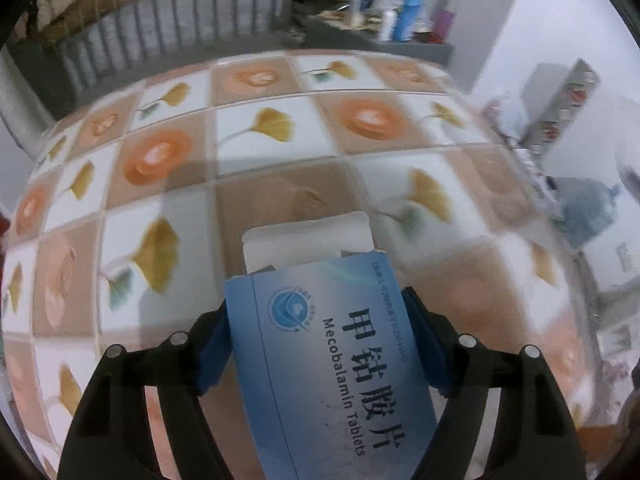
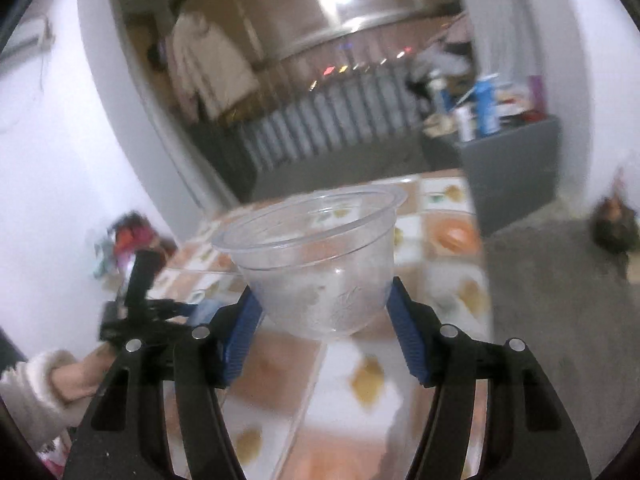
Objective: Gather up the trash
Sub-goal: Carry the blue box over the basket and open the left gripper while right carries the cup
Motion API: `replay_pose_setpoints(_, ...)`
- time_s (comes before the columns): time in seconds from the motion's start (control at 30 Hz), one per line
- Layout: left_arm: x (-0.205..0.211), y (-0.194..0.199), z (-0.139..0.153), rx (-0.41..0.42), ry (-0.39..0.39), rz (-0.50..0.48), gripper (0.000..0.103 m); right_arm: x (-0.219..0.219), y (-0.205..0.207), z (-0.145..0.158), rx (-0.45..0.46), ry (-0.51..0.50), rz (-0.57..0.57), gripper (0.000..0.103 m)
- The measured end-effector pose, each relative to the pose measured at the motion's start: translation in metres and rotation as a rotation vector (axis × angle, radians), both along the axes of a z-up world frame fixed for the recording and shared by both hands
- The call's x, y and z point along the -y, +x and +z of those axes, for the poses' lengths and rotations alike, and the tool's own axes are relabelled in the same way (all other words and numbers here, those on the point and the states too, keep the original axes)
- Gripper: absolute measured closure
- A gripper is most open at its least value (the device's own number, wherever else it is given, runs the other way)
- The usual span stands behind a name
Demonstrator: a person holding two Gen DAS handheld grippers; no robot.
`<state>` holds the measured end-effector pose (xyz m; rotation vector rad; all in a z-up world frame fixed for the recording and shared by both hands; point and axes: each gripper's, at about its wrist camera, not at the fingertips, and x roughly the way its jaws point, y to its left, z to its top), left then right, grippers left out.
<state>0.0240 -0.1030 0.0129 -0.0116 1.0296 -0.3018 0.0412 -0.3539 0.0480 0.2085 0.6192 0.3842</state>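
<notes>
L gripper [image 1: 316,340] clamps blue pill box [image 1: 332,360], white flap open, held above tablecloth [image 1: 248,128]. R gripper [image 2: 320,320] clamps clear plastic cup [image 2: 316,260], upright, above table. Person's hand [image 2: 80,376] at lower left in R view.

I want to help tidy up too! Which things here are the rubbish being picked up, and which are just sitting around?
Rubbish being collected:
- blue tablet box, held in the left gripper
- clear plastic cup, held in the right gripper

Just sitting around:
- bottles on the grey cabinet
- patterned tablecloth
</notes>
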Motion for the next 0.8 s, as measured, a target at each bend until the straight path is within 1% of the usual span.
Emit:
replay_pose_setpoints(0.03,0.005,-0.011,0.006,0.007,-0.026,-0.018,0.028,0.014,-0.027,0.005,-0.001,0.019,-0.028,0.044)
replay_pose_setpoints(0.07,0.012,-0.023,0.014,0.017,-0.054,-0.040,0.028,0.030,-0.058,0.009,-0.005,0.025,-0.080,0.044)
replay_pose_setpoints(0.1,0.024,-0.041,0.026,0.040,-0.088,-0.087,0.027,0.042,-0.087,0.013,0.000,0.010,-0.137,0.044)
replay_pose_setpoints(0.13,0.035,-0.056,0.034,0.057,-0.113,-0.129,0.027,0.050,-0.108,0.015,0.002,-0.002,-0.170,0.044)
replay_pose_setpoints(0.17,0.051,-0.074,0.043,0.066,-0.148,-0.178,0.027,0.062,-0.147,0.019,0.007,-0.023,-0.217,0.043)
replay_pose_setpoints(0.23,0.092,-0.114,0.055,0.050,-0.239,-0.318,0.027,0.076,-0.198,0.021,0.011,-0.060,-0.285,0.043)
replay_pose_setpoints(0.27,0.124,-0.141,0.058,0.025,-0.280,-0.417,0.027,0.082,-0.223,0.020,0.011,-0.083,-0.327,0.043)
replay_pose_setpoints(0.3,0.145,-0.157,0.058,0.006,-0.296,-0.488,0.027,0.091,-0.259,0.017,-0.004,-0.105,-0.389,0.043)
replay_pose_setpoints(0.33,0.169,-0.175,0.055,-0.015,-0.308,-0.565,0.027,0.095,-0.275,0.012,-0.014,-0.103,-0.412,0.043)
replay_pose_setpoints(0.37,0.206,-0.203,0.044,-0.051,-0.314,-0.685,0.027,0.103,-0.305,0.005,-0.031,-0.083,-0.452,0.043)
replay_pose_setpoints(0.4,0.229,-0.220,0.033,-0.081,-0.306,-0.745,0.026,0.110,-0.326,-0.003,-0.041,-0.064,-0.485,0.043)
replay_pose_setpoints(0.43,0.260,-0.240,0.012,-0.131,-0.285,-0.798,0.026,0.114,-0.338,-0.009,-0.046,-0.049,-0.505,0.043)
replay_pose_setpoints(0.47,0.277,-0.249,-0.002,-0.170,-0.277,-0.814,0.026,0.123,-0.359,-0.020,-0.043,-0.023,-0.544,0.043)
replay_pose_setpoints(0.5,0.306,-0.261,-0.030,-0.263,-0.274,-0.824,0.026,0.130,-0.371,-0.028,-0.034,-0.010,-0.579,0.043)
replay_pose_setpoints(0.53,0.333,-0.270,-0.056,-0.349,-0.273,-0.811,0.026,0.133,-0.378,-0.033,-0.028,0.002,-0.599,0.043)
replay_pose_setpoints(0.57,0.350,-0.274,-0.073,-0.398,-0.269,-0.796,0.026,0.142,-0.389,-0.040,-0.014,0.028,-0.620,0.043)
replay_pose_setpoints(0.6,0.378,-0.281,-0.098,-0.457,-0.261,-0.778,0.026,0.147,-0.393,-0.042,-0.004,0.036,-0.628,0.043)
replay_pose_setpoints(0.63,0.400,-0.284,-0.116,-0.494,-0.256,-0.749,0.025,0.154,-0.395,-0.044,0.007,0.041,-0.638,0.043)
replay_pose_setpoints(0.67,0.429,-0.287,-0.142,-0.525,-0.241,-0.702,0.024,0.157,-0.397,-0.046,0.015,0.045,-0.639,0.043)
replay_pose_setpoints(0.7,0.445,-0.288,-0.158,-0.551,-0.237,-0.668,0.023,0.161,-0.396,-0.048,0.021,0.045,-0.640,0.043)
replay_pose_setpoints(0.73,0.463,-0.286,-0.178,-0.593,-0.240,-0.626,0.016,0.164,-0.395,-0.051,0.022,0.039,-0.640,0.043)
replay_pose_setpoints(0.77,0.481,-0.285,-0.199,-0.630,-0.226,-0.592,0.012,0.166,-0.395,-0.053,0.022,0.036,-0.639,0.043)
replay_pose_setpoints(0.8,0.497,-0.287,-0.227,-0.674,-0.186,-0.543,0.008,0.171,-0.393,-0.060,0.020,0.050,-0.648,0.043)
